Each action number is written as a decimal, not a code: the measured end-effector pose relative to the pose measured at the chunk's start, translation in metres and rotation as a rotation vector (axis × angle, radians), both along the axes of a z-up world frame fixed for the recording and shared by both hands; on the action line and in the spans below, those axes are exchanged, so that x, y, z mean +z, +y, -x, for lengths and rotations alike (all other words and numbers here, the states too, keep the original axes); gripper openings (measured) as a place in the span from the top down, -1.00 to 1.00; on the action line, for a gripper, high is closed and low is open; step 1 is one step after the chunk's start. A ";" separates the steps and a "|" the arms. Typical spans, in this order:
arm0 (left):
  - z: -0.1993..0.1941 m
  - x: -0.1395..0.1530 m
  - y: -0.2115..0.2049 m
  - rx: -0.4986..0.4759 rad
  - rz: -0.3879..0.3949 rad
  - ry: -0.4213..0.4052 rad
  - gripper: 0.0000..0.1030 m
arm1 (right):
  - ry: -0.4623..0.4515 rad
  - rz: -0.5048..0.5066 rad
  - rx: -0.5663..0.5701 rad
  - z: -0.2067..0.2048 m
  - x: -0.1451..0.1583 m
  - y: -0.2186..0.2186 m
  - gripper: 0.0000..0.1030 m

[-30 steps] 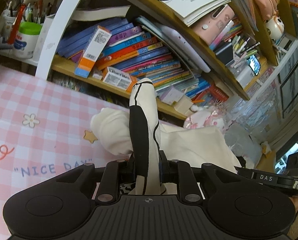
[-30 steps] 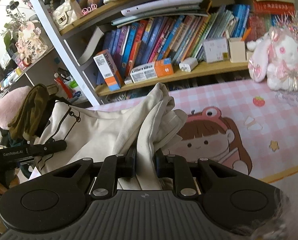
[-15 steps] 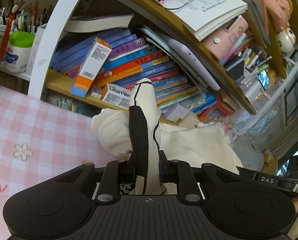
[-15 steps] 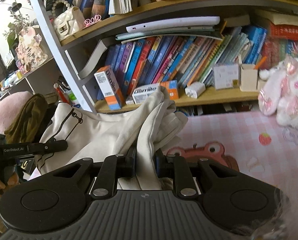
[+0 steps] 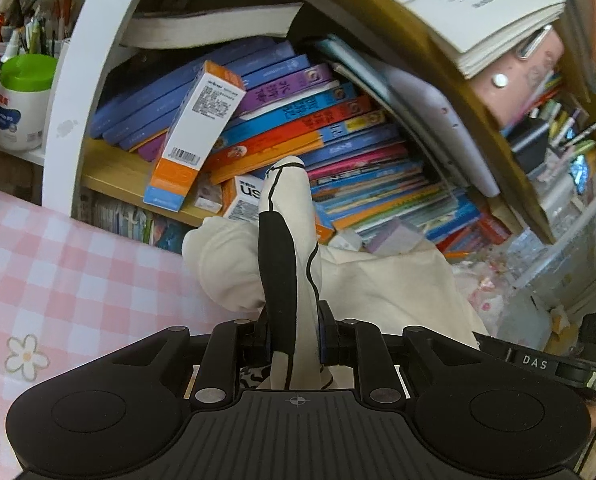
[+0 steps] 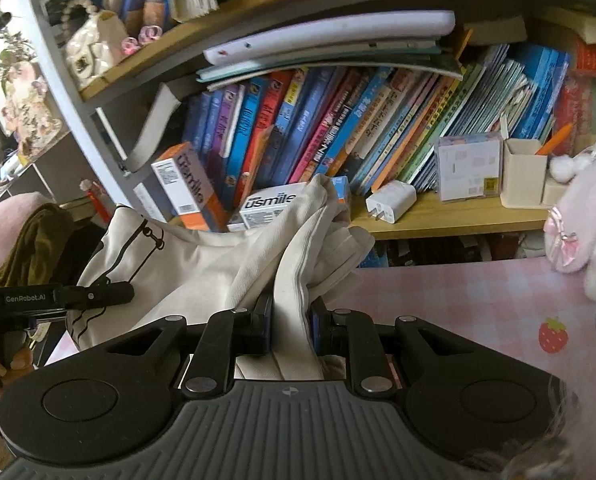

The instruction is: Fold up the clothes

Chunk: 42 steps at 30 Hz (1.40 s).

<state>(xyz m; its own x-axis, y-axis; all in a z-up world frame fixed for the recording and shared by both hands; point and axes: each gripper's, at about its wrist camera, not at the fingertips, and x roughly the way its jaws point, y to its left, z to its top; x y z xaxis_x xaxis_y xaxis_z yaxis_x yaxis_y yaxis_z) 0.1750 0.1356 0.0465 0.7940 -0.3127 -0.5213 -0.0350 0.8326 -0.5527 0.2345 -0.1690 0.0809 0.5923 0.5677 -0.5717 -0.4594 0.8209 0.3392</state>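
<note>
A cream garment [image 5: 386,280] with black line print hangs stretched between my two grippers, above the pink checked table cover [image 5: 58,280]. My left gripper [image 5: 292,336] is shut on a bunched fold of it that stands up with a black stripe. In the right wrist view the same cream garment [image 6: 202,264] spreads to the left, and my right gripper [image 6: 290,320] is shut on a ribbed fold of it. The left gripper's side [image 6: 58,298] shows at the left edge there, held by a hand. The right gripper's side [image 5: 538,360] shows at the lower right of the left wrist view.
A bookshelf [image 6: 438,216] packed with leaning books [image 5: 318,128] stands close ahead, with toothpaste boxes [image 6: 270,208], a charger plug [image 6: 392,202] and a small pen cup [image 6: 524,176]. A pink plush toy [image 6: 586,232] sits at the right on the table cover. A green-lidded jar [image 5: 22,100] stands far left.
Both grippers have carried the garment forward toward the bookshelf, which now looms larger. The "NICE DAY" print and the frog picture on the cover have passed out of view. Both grips are unchanged.
</note>
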 end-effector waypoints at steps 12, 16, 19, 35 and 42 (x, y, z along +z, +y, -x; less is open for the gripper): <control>-0.041 -0.039 0.000 0.012 0.014 0.028 0.65 | 0.011 -0.014 0.014 -0.050 -0.045 -0.005 0.69; -0.052 -0.050 -0.002 0.011 0.021 0.017 0.65 | 0.010 -0.051 -0.016 -0.059 -0.062 -0.011 0.69; -0.058 -0.059 0.000 0.031 0.036 0.015 0.64 | -0.008 -0.067 -0.030 -0.063 -0.071 -0.016 0.69; -0.066 -0.101 0.016 0.133 0.052 0.146 0.12 | 0.207 -0.191 -0.174 -0.077 -0.127 -0.037 0.50; -0.038 -0.083 0.022 0.192 0.009 0.128 0.00 | 0.238 -0.164 -0.238 -0.068 -0.118 -0.044 0.20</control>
<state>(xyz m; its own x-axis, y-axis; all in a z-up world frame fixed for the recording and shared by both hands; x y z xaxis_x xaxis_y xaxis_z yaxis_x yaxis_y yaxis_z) 0.2134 0.1574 -0.0366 0.7669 -0.1674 -0.6196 -0.2627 0.7989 -0.5410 0.3028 -0.2125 -0.0371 0.5799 0.5261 -0.6221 -0.1549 0.8208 0.5498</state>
